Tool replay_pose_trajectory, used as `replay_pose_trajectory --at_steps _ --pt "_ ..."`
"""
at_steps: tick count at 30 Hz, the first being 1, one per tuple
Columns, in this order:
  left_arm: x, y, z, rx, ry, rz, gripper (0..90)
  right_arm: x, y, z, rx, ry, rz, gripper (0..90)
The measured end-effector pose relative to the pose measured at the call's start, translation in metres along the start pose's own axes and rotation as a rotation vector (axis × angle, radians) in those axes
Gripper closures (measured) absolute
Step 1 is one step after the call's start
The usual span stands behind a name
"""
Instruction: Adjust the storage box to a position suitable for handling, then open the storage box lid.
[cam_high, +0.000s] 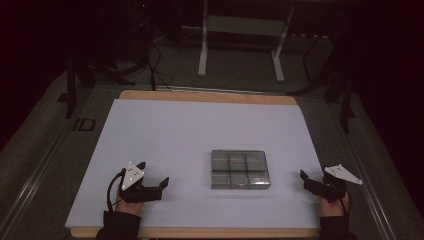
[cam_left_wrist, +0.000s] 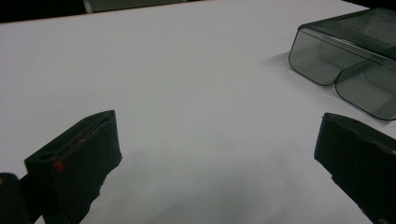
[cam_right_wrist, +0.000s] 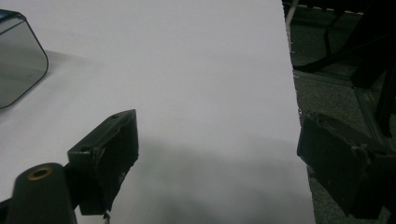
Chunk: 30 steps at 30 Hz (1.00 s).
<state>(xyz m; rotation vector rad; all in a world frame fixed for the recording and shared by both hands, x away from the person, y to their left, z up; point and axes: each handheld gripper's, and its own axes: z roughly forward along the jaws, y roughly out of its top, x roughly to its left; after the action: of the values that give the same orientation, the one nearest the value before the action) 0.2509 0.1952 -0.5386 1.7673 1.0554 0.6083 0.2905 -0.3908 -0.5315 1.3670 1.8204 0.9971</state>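
Observation:
A clear grey compartment box (cam_high: 240, 170) lies flat on the white table top (cam_high: 200, 130), a little right of centre near the front. Its rounded corner shows at the upper right of the left gripper view (cam_left_wrist: 345, 56) and at the left edge of the right gripper view (cam_right_wrist: 18, 60). My left gripper (cam_high: 153, 173) rests low at the front left, pointing toward the box, open with only bare table between its jaws (cam_left_wrist: 217, 140). My right gripper (cam_high: 311, 182) sits at the table's front right edge, open and holding nothing (cam_right_wrist: 219, 140).
The white sheet covers a wooden board whose rim (cam_high: 210, 96) shows at the back. Past the table's right edge lies dark floor with frame legs (cam_right_wrist: 345, 70). A metal stand (cam_high: 240, 45) and cables (cam_high: 155, 70) stand behind the table.

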Motion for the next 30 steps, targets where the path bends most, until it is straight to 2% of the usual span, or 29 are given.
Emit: replay_pose_trajectory --at_steps 10,13,16,18,19,20,22,25,30 --pt "0.000 0.001 0.001 0.012 -0.016 0.009 1.2 0.000 0.000 0.001 0.012 0.007 0.006 12.6" --pt "0.000 0.001 0.001 0.014 -0.034 0.011 1.2 -0.001 0.001 0.001 0.015 0.012 0.010 12.6" --pt "0.002 0.002 0.003 0.029 -0.068 0.006 1.2 -0.002 0.002 0.002 0.027 0.032 0.012 12.7" --pt "0.002 0.002 0.003 0.029 -0.068 0.006 1.2 -0.002 0.002 0.002 0.032 0.039 0.009 12.7" --pt "0.005 0.003 0.004 0.041 -0.122 -0.005 1.2 -0.002 0.002 0.002 0.032 0.039 0.009 12.7" --pt "0.007 0.003 0.004 0.049 -0.137 -0.005 1.2 -0.001 0.004 0.005 0.060 0.050 -0.002 12.7" --pt "0.007 0.004 0.006 0.065 -0.158 -0.005 1.2 -0.001 0.004 0.006 0.070 0.072 -0.012 13.7" --pt "0.007 0.007 0.007 0.081 -0.167 0.010 1.2 -0.001 0.006 0.008 0.098 0.112 -0.034 14.1" --pt "0.006 0.012 0.008 0.098 -0.200 0.006 1.2 0.002 0.010 0.009 0.108 0.182 -0.057 15.2"
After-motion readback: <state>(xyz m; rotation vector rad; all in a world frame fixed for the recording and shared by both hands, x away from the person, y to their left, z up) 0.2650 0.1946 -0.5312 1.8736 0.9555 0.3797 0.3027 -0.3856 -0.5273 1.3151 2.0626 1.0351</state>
